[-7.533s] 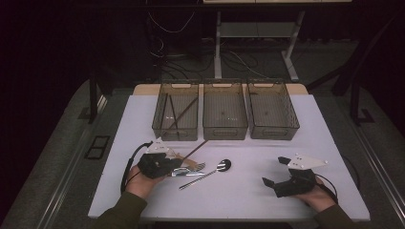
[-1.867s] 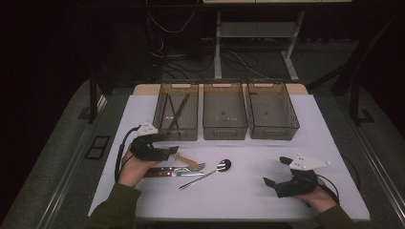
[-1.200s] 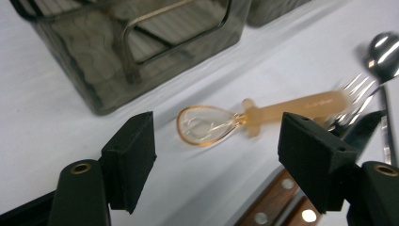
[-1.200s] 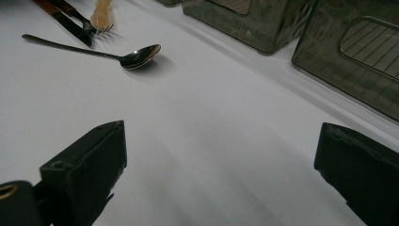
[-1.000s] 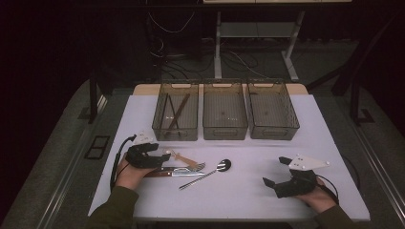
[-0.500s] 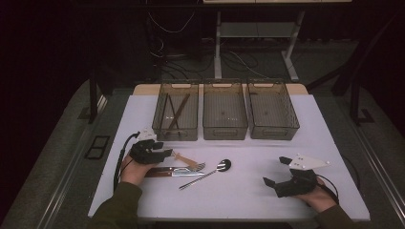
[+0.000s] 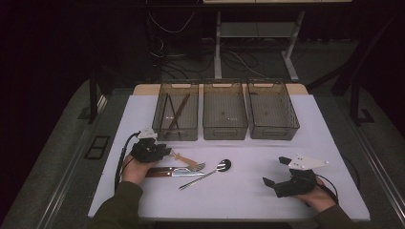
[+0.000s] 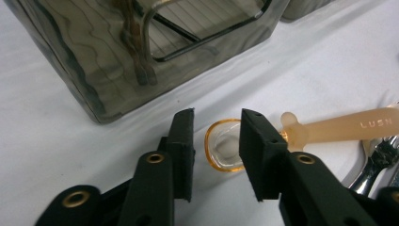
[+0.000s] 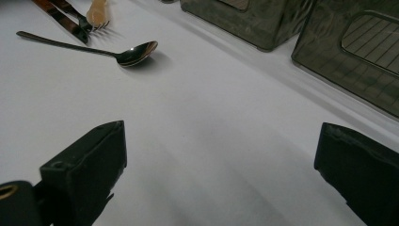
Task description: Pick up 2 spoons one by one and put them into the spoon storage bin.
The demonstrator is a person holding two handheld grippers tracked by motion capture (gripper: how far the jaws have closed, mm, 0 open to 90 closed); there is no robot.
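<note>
Brought the left tool [image 7: 165, 151] down from beside the smoky transparent plastic bin on the left [image 7: 175, 135] to the cutlery lying on the white counter [image 7: 248, 191]. Just been narrowing its jaws around the ringed end [image 8: 223, 150] of the translucent peach plastic fork [image 7: 186, 161]. Not clamped yet, going by the left gripper view: ring sitting between the two black pads, close against one, with a sliver of counter still showing before the other. So released for now, with the catch about to be made.

Fork flat on the counter, just in front of the left bin, tines resting against the steel fork and the brown-handled knife [image 7: 162, 172]. Shiny steel spoon [image 7: 223, 165] just beyond, bowl toward the bins.

Two thin brown sticks [image 7: 176, 110] in the left bin now, against one seen inside it several seconds back. Reads as sorting under way, with the peach fork as the next piece to lift. Likely needs a little more closing, then a straight lift so the tines slide clear of the steel pieces without dragging them.

Kept the right tool [image 7: 275, 171] parked low over bare counter at the near right, jaws spread wide, nothing between them.
</note>
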